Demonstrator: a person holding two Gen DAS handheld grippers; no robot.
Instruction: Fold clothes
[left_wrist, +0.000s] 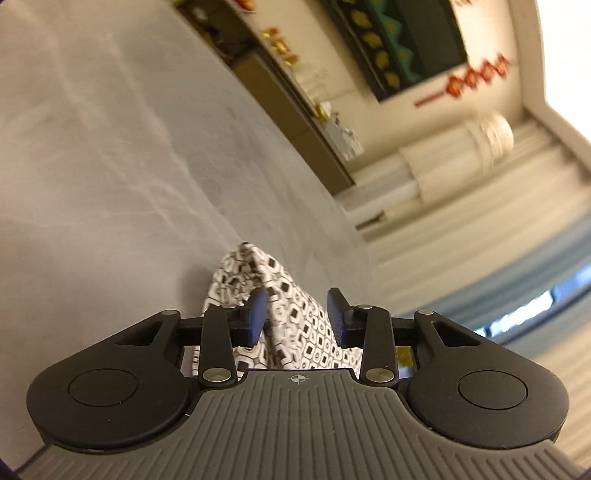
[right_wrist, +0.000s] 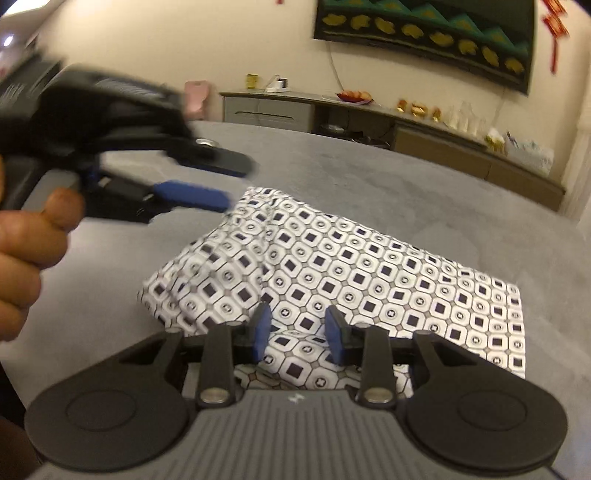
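The patterned cloth (right_wrist: 354, 273) lay half folded on the grey bed (right_wrist: 406, 184), one end bunched up. The right tool (right_wrist: 297, 332) hovered over its near edge, jaws apart and gripping nothing, probably to pinch that edge. The left tool (left_wrist: 297, 314) stood open over the bunched end. No writing was legible.

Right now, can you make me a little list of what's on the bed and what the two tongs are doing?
surface: grey bed cover
garment: black-and-white patterned cloth, partly folded, one corner raised
left tongs: open, cloth between the pads, not pinched
right tongs: open, low over the cloth's near edge
hand: holds the left tongs
background: long cabinet, dark wall hanging
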